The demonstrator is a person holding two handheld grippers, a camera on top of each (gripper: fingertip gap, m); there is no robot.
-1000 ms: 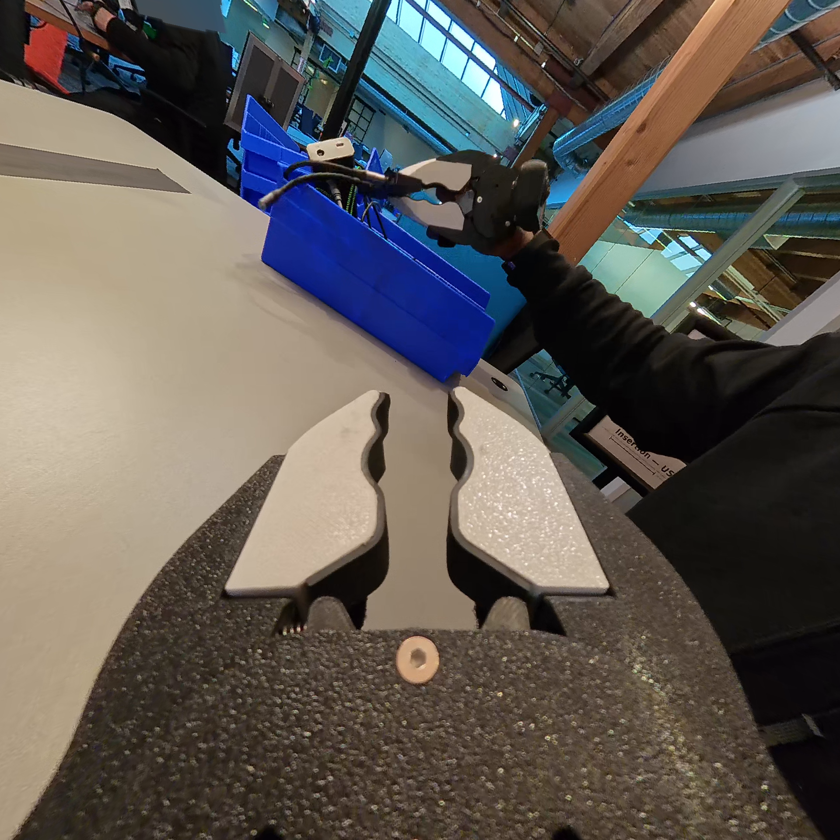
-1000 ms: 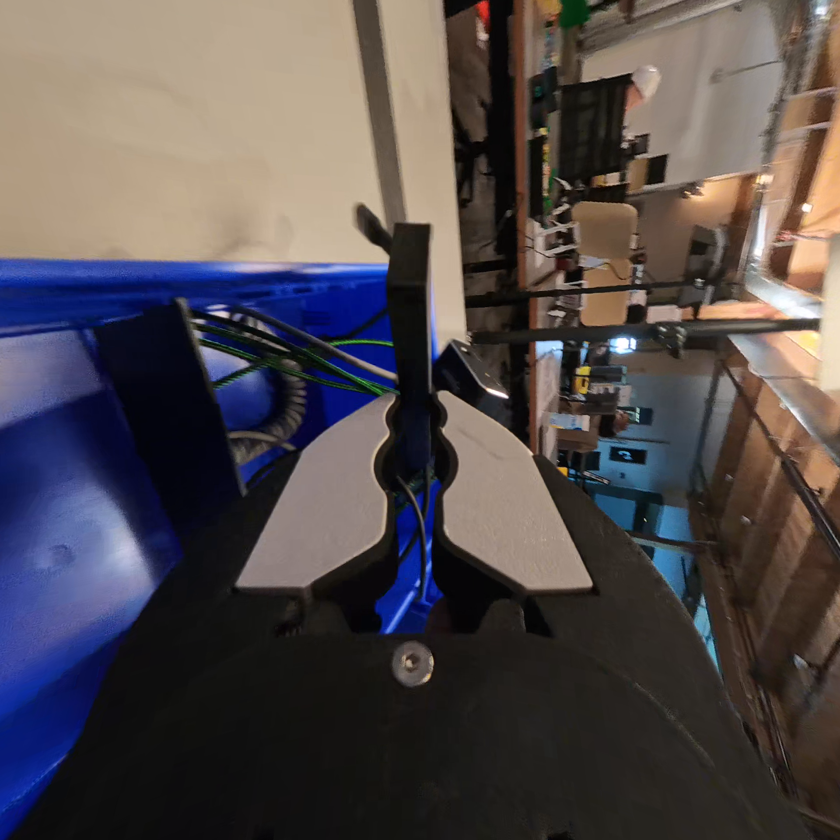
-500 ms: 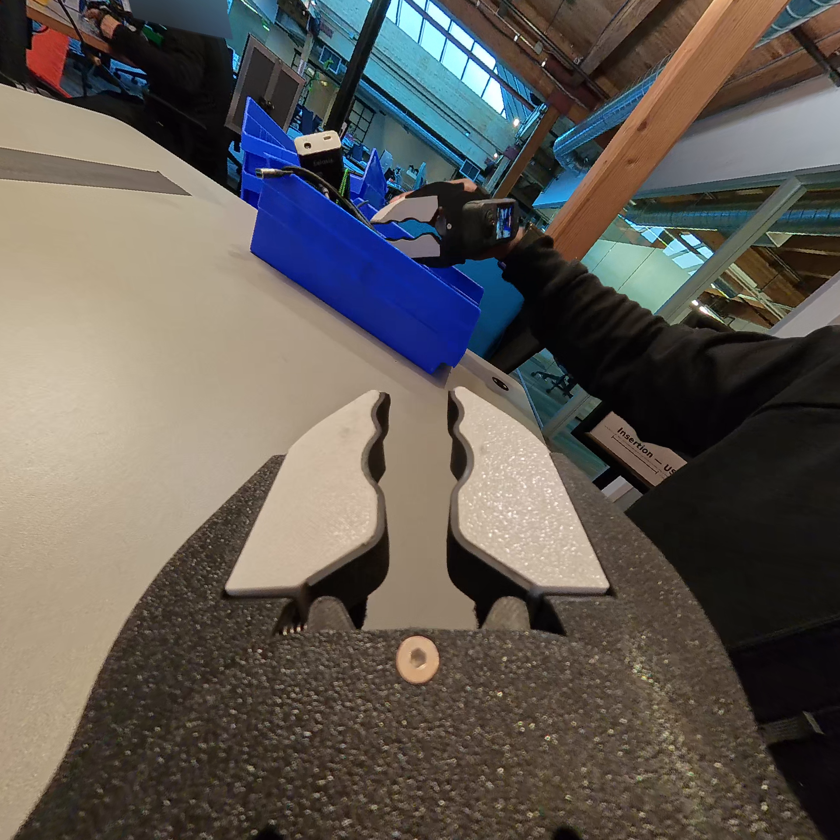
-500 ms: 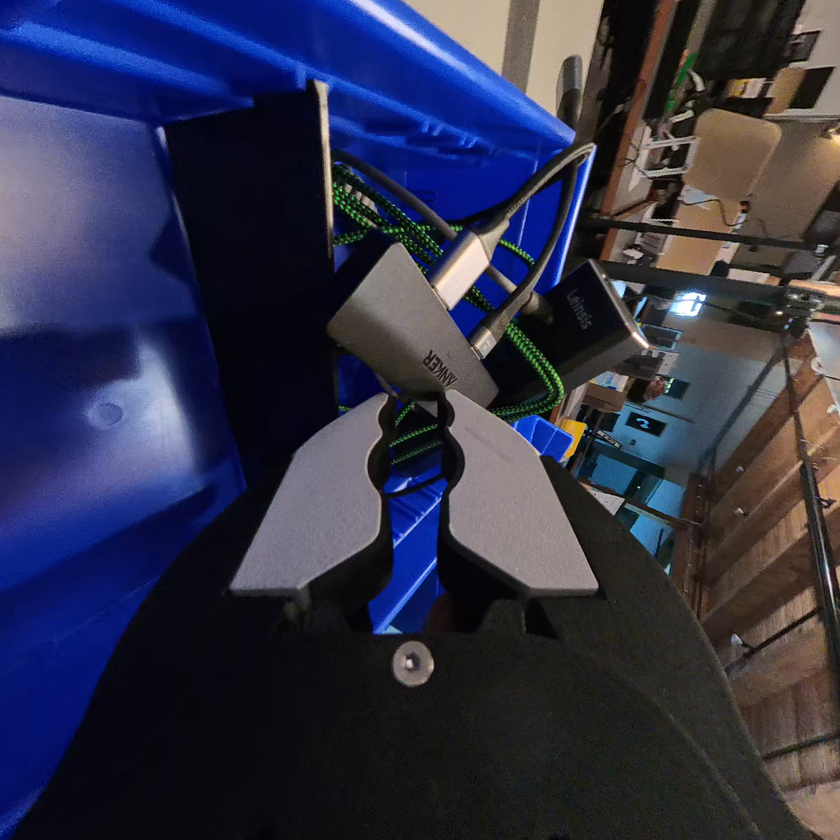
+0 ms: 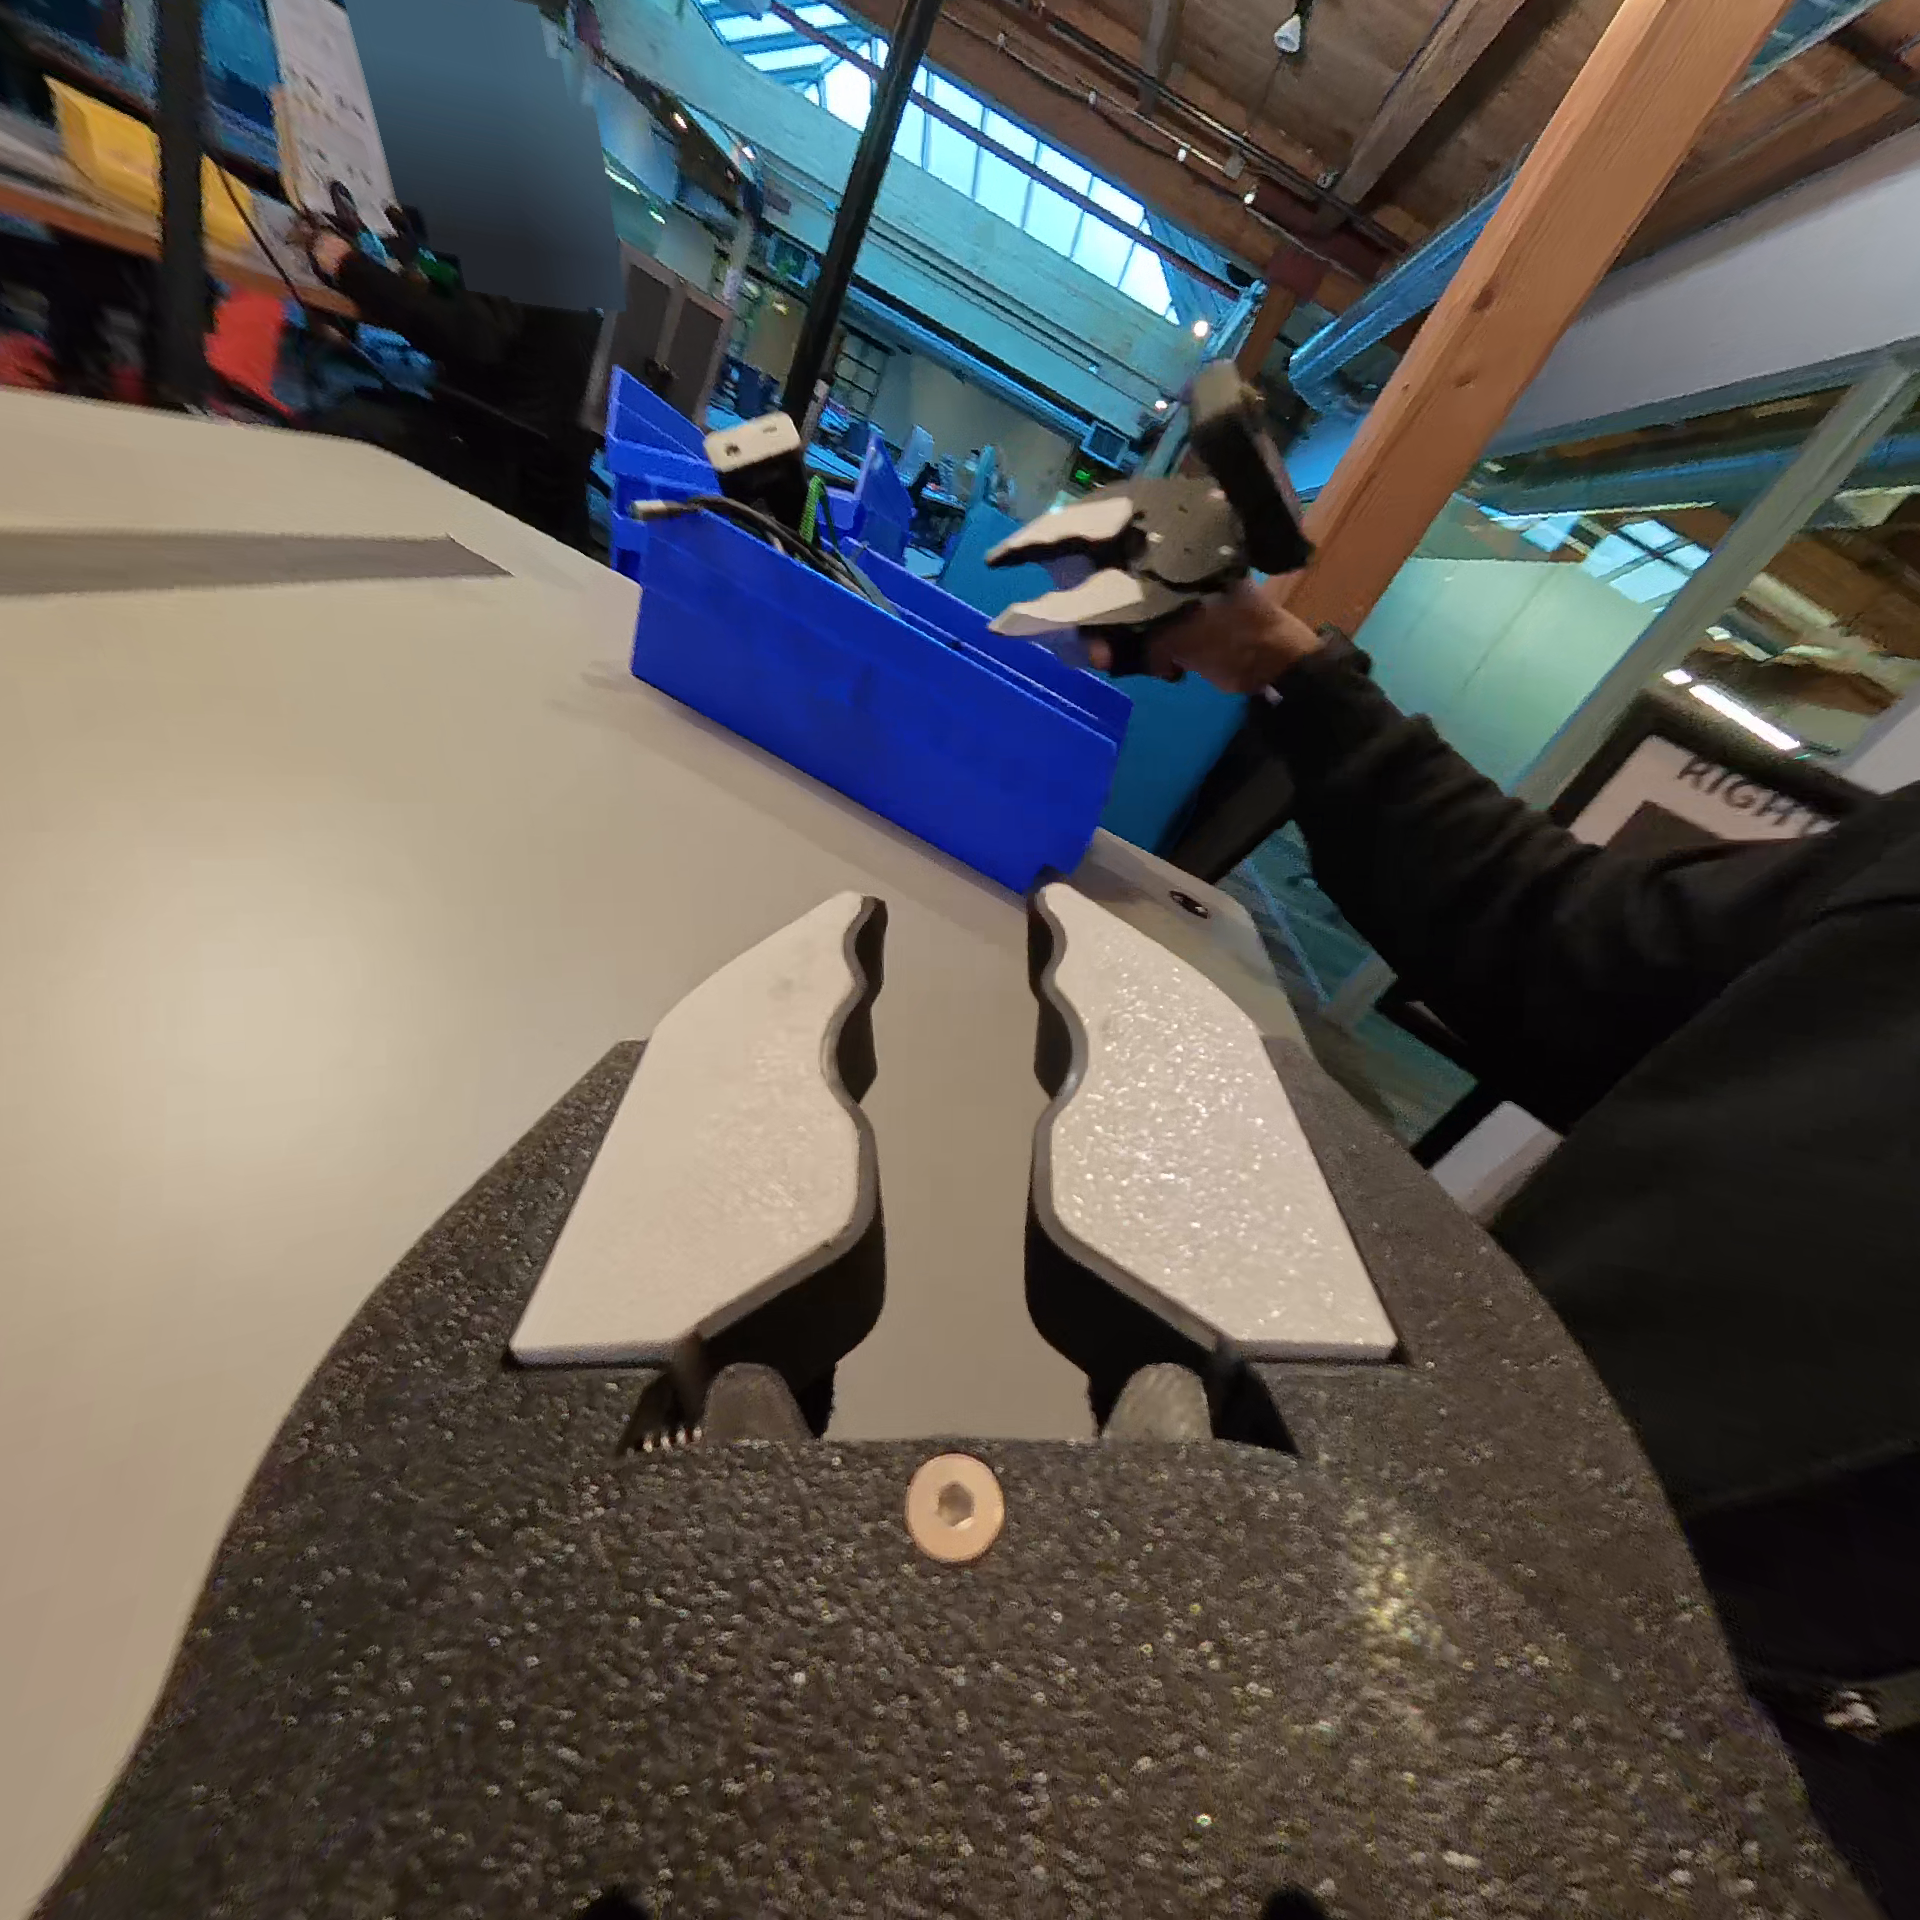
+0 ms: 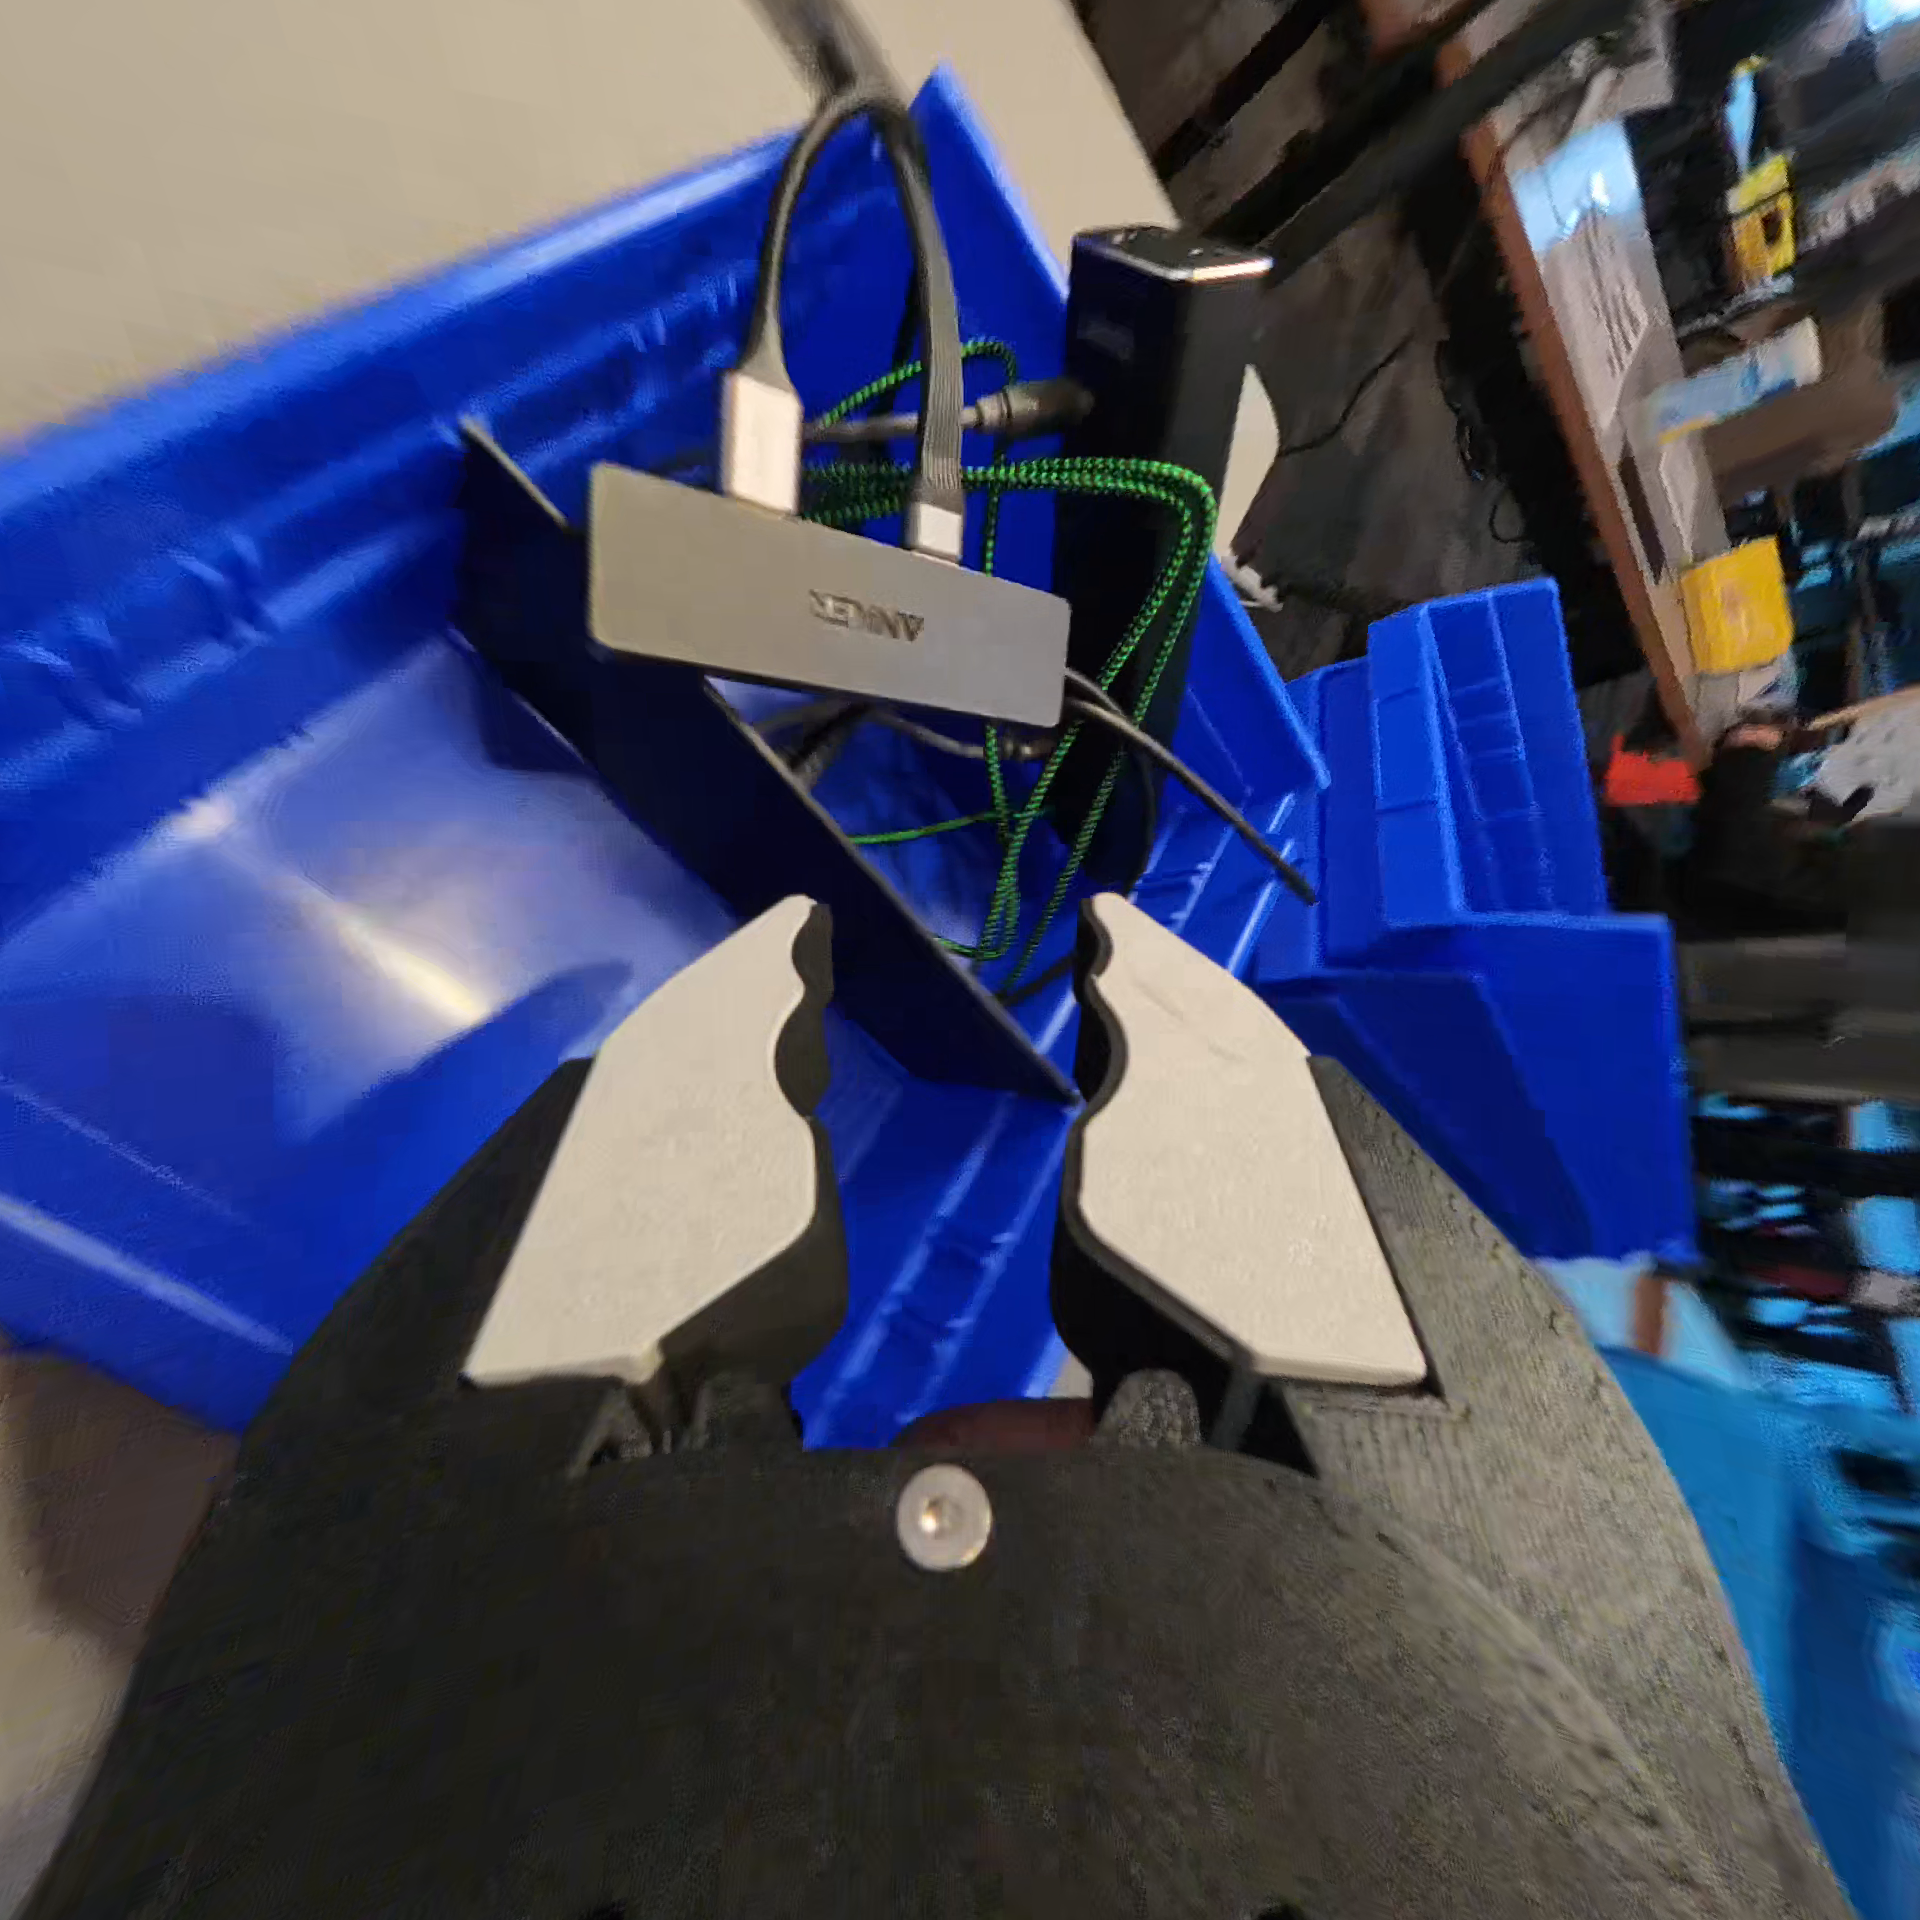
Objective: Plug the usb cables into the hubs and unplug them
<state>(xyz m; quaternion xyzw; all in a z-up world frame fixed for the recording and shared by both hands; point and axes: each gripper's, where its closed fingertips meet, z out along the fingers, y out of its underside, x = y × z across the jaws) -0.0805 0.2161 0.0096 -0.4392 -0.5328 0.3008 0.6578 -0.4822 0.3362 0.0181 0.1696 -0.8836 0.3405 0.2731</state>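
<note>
We see the left gripper point(image 5: 954, 914) held low over the pale grey tabletop point(image 5: 312, 935), its grey textured fingers point(image 5: 727, 1132) parted by a moderate gap with nothing between them. Ahead of it and to its right, a black-sleeved arm point(image 5: 1455, 883) reaches forward, slightly bent, holding the right gripper point(image 5: 997, 592) raised just above the near end of the long blue plastic bin point(image 5: 883, 717); its jaws stand spread and empty. From the right gripper's own view, its fingers point(image 6: 665, 1143) point down into the bin. Directly ahead of its tips, beyond a tilted black divider plate point(image 6: 790, 831), lies the flat grey metal hub point(image 6: 821, 613) with two silver-ended grey cables point(image 6: 935, 343) plugged into its far edge. Just to the right of this stands a dark upright box-shaped hub point(image 6: 1153, 343), with a green-and-black braided cable point(image 6: 1101, 488) looped between them. Further blue bins point(image 6: 1475, 810) sit beyond, to the right.
</note>
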